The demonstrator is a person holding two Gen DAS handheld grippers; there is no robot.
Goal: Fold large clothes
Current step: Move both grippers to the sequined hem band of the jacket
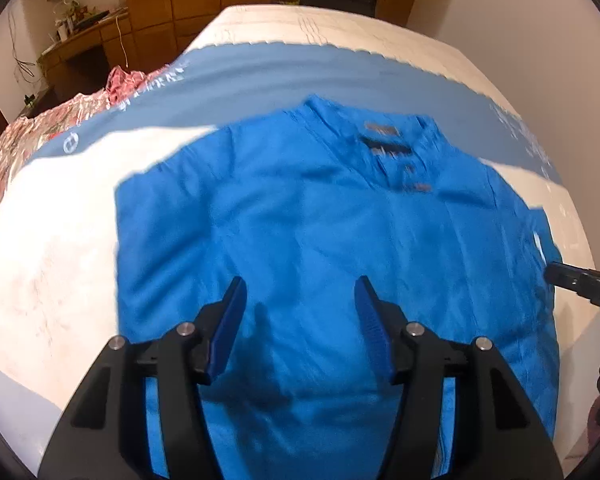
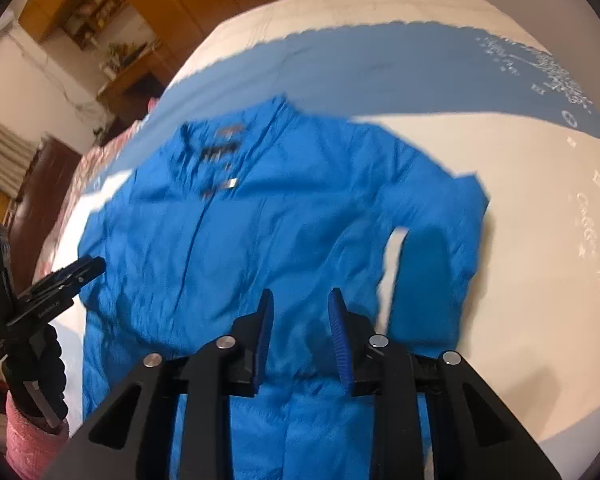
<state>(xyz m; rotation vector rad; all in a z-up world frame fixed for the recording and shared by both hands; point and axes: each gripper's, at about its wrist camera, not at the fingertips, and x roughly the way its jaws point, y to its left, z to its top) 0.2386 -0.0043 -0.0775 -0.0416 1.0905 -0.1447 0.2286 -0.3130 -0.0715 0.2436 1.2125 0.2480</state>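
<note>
While both grippers hover, fingers apart (empty), blue jacket (image 1: 320,240) lies flat.

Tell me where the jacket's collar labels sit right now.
The collar labels lie at the far end of the blue jacket, right of centre in the left wrist view, beside the darker blue band of the bedspread.

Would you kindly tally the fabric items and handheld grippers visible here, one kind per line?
Bright blue zip-front jacket: 1
White bedspread with a blue band: 1
Red and white patterned cloth: 1
Black handheld grippers with blue-padded fingers, left gripper and right gripper: 2
Total: 5
</note>
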